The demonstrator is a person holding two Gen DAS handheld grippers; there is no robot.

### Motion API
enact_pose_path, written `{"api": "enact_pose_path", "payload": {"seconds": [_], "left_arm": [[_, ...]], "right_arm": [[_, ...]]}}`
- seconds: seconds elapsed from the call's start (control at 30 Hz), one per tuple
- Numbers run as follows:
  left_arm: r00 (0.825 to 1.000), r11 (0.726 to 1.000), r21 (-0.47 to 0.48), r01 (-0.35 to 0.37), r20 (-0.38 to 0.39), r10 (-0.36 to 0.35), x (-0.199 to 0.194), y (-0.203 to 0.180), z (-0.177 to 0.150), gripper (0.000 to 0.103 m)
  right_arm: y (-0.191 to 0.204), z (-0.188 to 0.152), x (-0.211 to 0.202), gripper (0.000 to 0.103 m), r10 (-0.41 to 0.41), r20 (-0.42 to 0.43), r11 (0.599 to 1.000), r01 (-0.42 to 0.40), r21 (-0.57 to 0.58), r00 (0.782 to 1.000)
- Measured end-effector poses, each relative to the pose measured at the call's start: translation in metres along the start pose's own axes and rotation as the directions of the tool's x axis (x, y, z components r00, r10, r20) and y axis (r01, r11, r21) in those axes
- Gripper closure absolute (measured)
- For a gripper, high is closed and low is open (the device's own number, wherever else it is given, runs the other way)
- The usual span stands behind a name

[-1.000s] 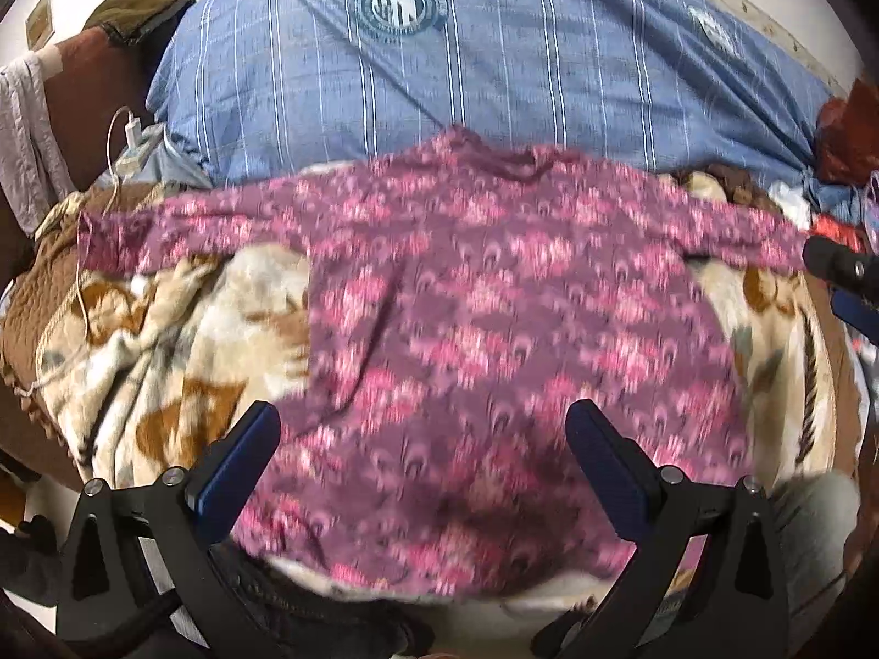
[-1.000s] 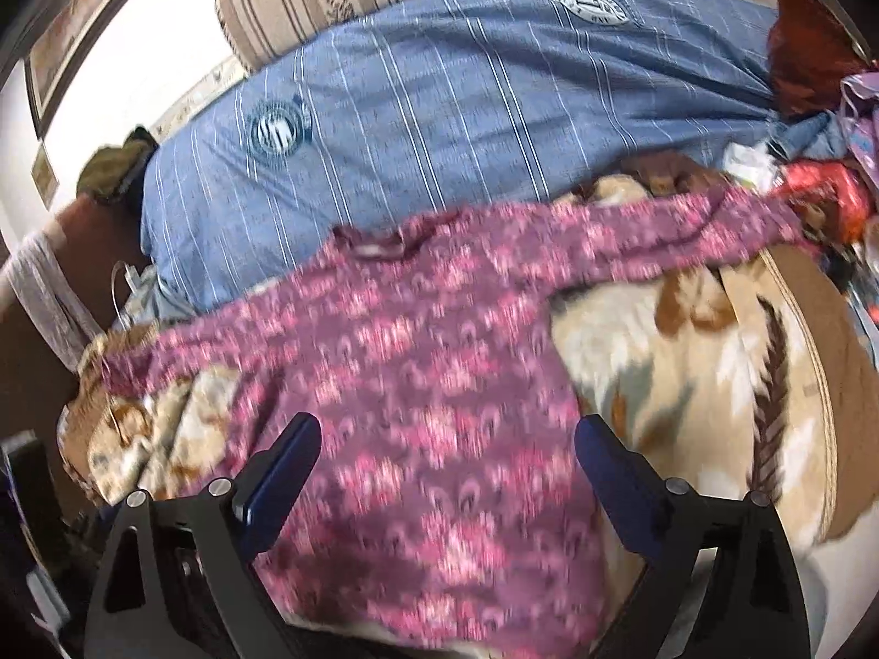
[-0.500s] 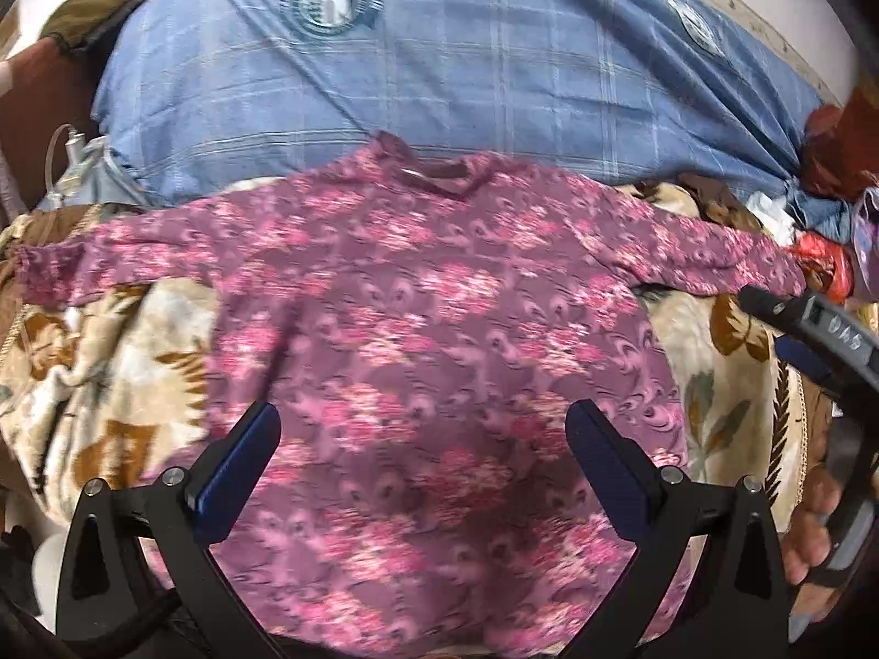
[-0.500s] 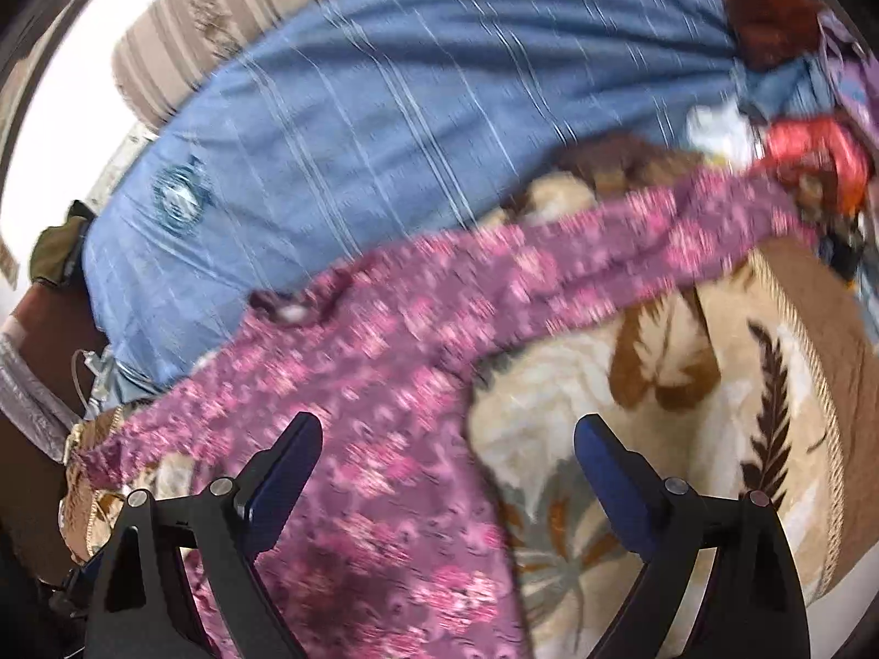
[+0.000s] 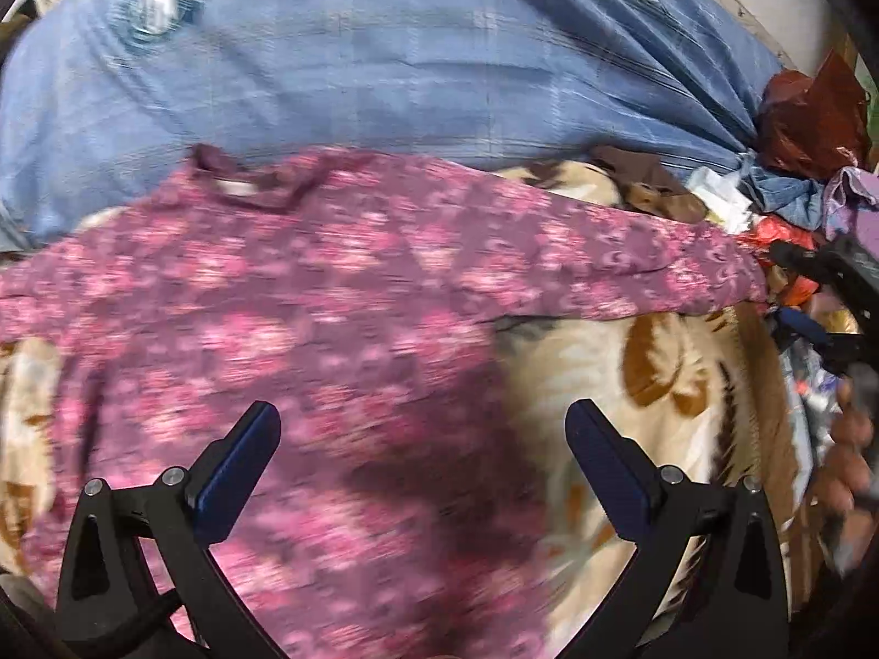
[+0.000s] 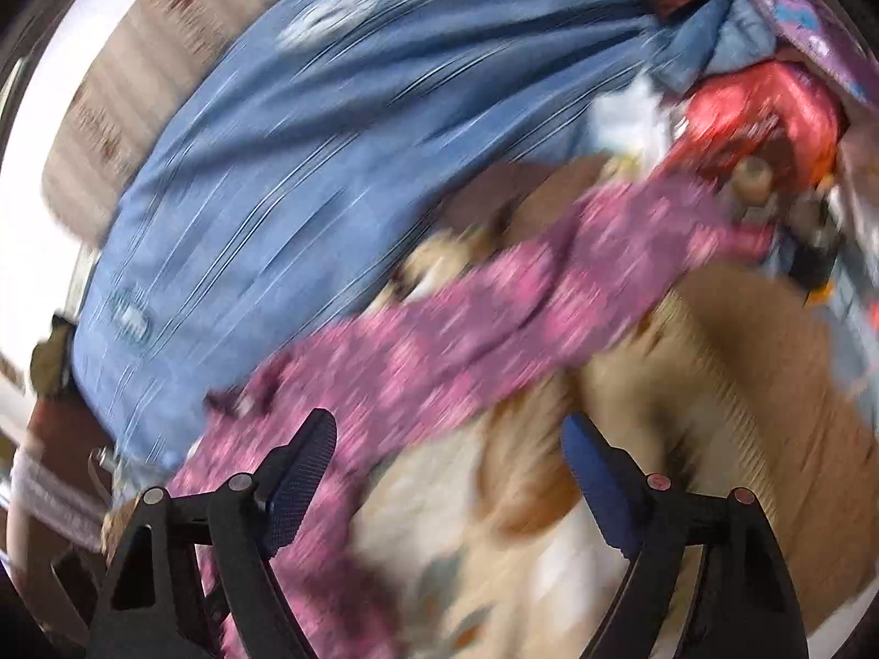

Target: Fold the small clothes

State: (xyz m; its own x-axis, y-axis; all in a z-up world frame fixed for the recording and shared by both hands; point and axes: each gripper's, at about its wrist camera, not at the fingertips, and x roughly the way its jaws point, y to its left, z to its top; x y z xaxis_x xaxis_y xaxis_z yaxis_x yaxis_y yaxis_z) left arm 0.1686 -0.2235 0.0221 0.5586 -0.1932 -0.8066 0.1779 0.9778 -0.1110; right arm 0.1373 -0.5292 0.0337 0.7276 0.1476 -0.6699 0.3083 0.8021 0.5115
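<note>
Both the left tongs (image 5: 423, 442) and the right tongs (image 6: 448, 450) stand wide apart, holding and touching nothing. The purple floral top (image 5: 307, 296) lies spread face-up on the patterned blanket (image 5: 648, 379), in front of the blue bundle (image 5: 412, 49). Grip the outstretched sleeve (image 6: 593, 269) near its cuff, then fold it flat across the body.
</note>
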Motion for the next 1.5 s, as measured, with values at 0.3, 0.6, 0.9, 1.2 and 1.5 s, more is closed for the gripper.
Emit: {"api": "enact_pose_path", "payload": {"seconds": [0.3,0.6,0.9,1.2,1.5], "left_arm": [[0.995,0.996,-0.006,0.086,-0.049,-0.086,0.048,-0.039,0.019,0.000],[0.993,0.993,-0.062,0.102,-0.046,-0.105,0.041,-0.004,0.017,0.000],[0.953,0.914,-0.275,0.298,0.027,-0.302,0.003,0.113,0.015,0.000],[0.946,0.825,-0.473,0.309,0.063,-0.319,0.012,0.257,-0.015,0.000],[0.914,0.808,-0.468,0.358,0.001,-0.405,0.052,0.264,-0.031,0.000]], "right_arm": [[-0.119,0.064,0.082,0.044,-0.131,-0.095,0.958,0.151,0.243,0.987],[-0.076,0.078,0.068,0.090,-0.258,0.070,0.959,0.247,0.138,0.964],[0.126,-0.012,-0.016,0.091,0.016,0.270,0.929,0.086,-0.361,0.963],[0.259,-0.154,0.053,0.092,0.324,-0.159,0.780,-0.358,-0.513,0.933],[0.254,-0.226,0.132,0.057,0.192,-0.533,0.741,-0.478,-0.471,0.824]]}}
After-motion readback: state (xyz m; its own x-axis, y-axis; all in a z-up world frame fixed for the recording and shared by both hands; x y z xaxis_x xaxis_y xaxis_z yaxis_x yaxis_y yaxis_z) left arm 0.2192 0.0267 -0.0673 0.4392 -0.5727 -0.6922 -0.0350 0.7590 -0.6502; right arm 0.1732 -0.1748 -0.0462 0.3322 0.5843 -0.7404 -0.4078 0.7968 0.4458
